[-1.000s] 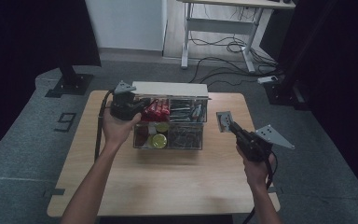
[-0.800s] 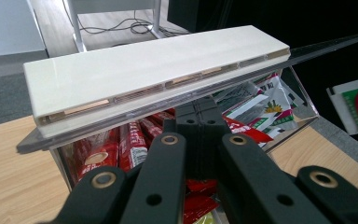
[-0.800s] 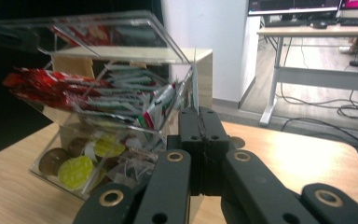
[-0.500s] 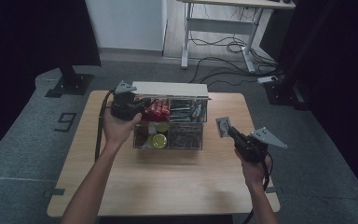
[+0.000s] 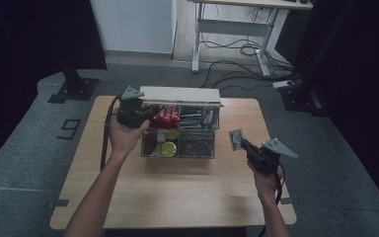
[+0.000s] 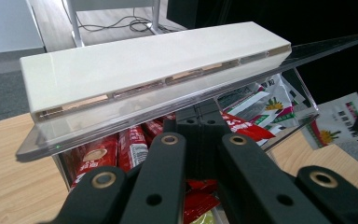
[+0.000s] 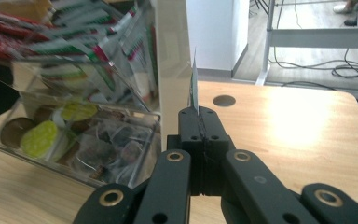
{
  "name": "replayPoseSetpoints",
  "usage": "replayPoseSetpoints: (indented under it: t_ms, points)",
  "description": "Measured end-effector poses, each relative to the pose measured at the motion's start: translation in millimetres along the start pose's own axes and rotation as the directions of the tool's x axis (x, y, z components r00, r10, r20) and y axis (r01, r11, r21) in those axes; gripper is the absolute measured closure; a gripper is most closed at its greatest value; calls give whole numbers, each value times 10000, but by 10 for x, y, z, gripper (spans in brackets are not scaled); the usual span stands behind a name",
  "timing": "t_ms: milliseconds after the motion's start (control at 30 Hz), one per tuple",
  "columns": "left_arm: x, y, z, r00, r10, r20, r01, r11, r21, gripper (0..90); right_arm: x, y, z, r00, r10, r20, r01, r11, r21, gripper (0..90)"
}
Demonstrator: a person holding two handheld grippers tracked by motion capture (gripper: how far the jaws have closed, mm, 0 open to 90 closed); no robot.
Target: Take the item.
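On the wooden table [image 5: 177, 192] stands a clear plastic organiser box [image 5: 180, 133] with its white-topped lid [image 5: 180, 95] raised at the far side. The left gripper [image 5: 137, 112] sits at the box's left end, just under the left edge of the lid, held in the person's left hand [image 5: 123, 136]. In the left gripper view its 2 black jaws are pressed together with no gap, their tips reaching up to the transparent lip of the lid [image 6: 135, 119]; whether they actually pinch that lip or just rest beneath it is hard to tell from this angle. Below the lid, red sachets [image 6: 121, 151] stand packed in the rear left compartment, and white-and-green sachets [image 6: 261, 100] fill the rear right one.

The right gripper [image 5: 238, 140] is held off the right side of the box, above the table and apart from the box wall, in the person's right hand [image 5: 264, 175]. Its jaws are closed on a small white sachet [image 5: 236, 138], which stands upright and edge-on in the right gripper view [image 7: 194, 86], clamped at its lower end. In the left gripper view the same sachet [image 6: 338, 122] shows its printed white-and-green face beyond the box's right wall.

The front compartments hold round yellow-green pods [image 7: 42, 135] on the left and dark wrapped packets [image 7: 114, 149] on the right.
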State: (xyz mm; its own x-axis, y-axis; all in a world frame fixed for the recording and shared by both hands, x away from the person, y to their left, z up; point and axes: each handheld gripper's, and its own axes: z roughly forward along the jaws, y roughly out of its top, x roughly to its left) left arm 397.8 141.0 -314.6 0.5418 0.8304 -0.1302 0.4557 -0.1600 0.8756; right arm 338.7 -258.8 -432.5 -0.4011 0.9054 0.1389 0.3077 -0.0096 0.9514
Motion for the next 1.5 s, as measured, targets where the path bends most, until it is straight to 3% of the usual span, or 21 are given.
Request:
replayPoseSetpoints:
  t_ms: [633, 1067, 1500]
  points:
    - [0, -4, -4, 10000, -4, -15, 4, 10000, -6, 900, -207, -392, 189, 9972, 594, 453, -634, 9936, 938, 893]
    - [-6, -15, -2, 10000, 7, -36, -7, 10000, 35, 900, -327, -646, 310, 9929, 877, 798, -999, 9813, 1644, 892]
    - [-17, -23, 8, 10000, 23, -55, -23, 10000, 67, 900, -556, -805, 319, 9829, 1149, 1437, -1395, 9746, 1751, 887]
